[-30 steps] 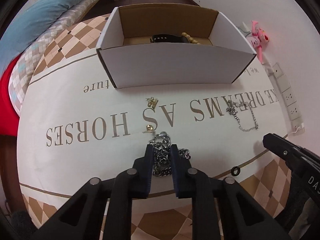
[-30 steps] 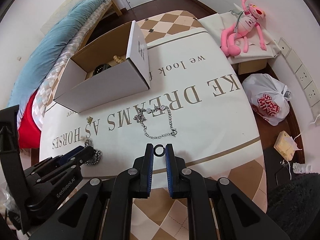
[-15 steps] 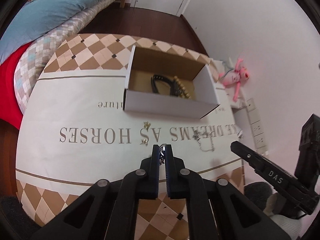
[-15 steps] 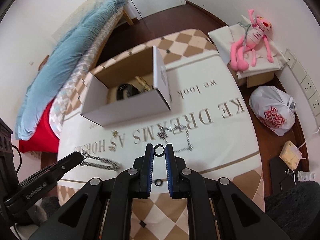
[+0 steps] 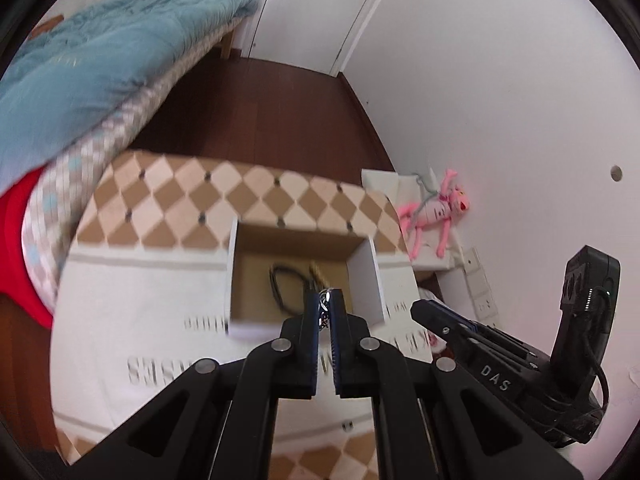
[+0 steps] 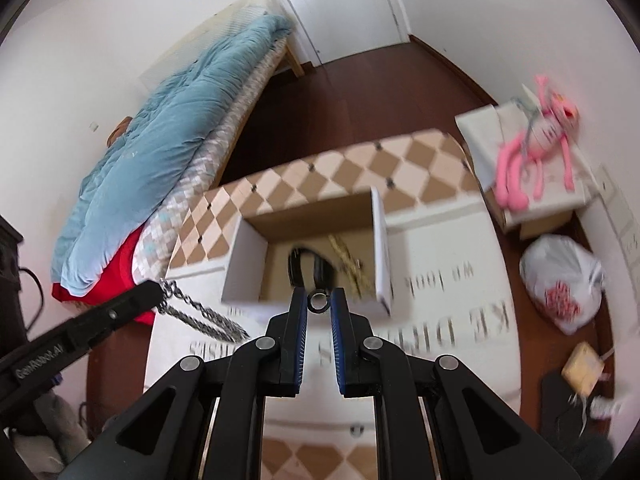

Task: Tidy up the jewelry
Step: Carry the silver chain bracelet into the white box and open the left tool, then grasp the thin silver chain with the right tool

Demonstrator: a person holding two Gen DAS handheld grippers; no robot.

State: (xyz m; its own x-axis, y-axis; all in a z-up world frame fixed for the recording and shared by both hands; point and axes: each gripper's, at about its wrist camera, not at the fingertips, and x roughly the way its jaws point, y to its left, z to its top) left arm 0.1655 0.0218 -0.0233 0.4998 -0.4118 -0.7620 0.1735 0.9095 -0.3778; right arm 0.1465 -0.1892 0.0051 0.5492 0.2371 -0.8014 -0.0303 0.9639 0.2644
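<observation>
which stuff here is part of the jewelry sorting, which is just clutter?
Job:
- chain, held in left gripper
- black ring, held in right gripper
- box with strap and beads inside

Clutter:
- pink toy
- plastic bag
- blanket

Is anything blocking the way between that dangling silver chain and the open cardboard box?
Nothing visible does. The silver chain hangs from the left gripper beside the cardboard box, whose top is open. Inside lie only a black band and gold beads, leaving bare floor.
</observation>
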